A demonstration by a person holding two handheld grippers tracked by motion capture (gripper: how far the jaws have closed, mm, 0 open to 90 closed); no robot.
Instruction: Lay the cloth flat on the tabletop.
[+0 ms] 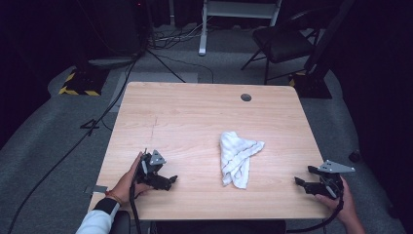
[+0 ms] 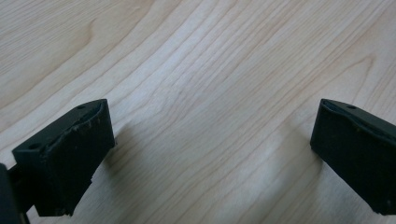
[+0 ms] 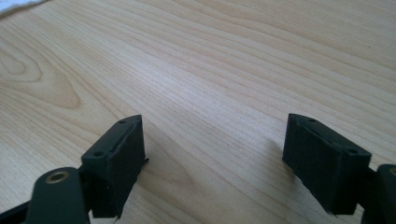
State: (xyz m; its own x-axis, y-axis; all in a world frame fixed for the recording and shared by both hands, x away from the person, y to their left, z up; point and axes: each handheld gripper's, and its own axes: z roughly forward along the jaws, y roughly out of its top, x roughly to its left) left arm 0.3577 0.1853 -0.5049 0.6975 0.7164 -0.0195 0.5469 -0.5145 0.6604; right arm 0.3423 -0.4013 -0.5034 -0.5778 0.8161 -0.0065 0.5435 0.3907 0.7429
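Observation:
A crumpled white towel (image 1: 238,157) with thin coloured stripes lies a little right of the middle of the light wooden table (image 1: 195,117). My left gripper (image 1: 170,181) rests low over the table near its front left, pointing right toward the towel. In the left gripper view its gripper (image 2: 212,149) is open, the jaws wide apart with bare wood between them. My right gripper (image 1: 303,176) is held at the table's front right corner and points left. The right gripper view shows that gripper (image 3: 215,154) open too, over bare wood, and a corner of the towel (image 3: 18,3) at the top left.
A round grommet hole (image 1: 246,97) sits near the table's far edge. Beyond the table stand a black chair (image 1: 285,41), a white desk frame (image 1: 238,19) and cables (image 1: 165,39) on the grey floor. A black-and-yellow striped base (image 1: 78,85) lies at the far left.

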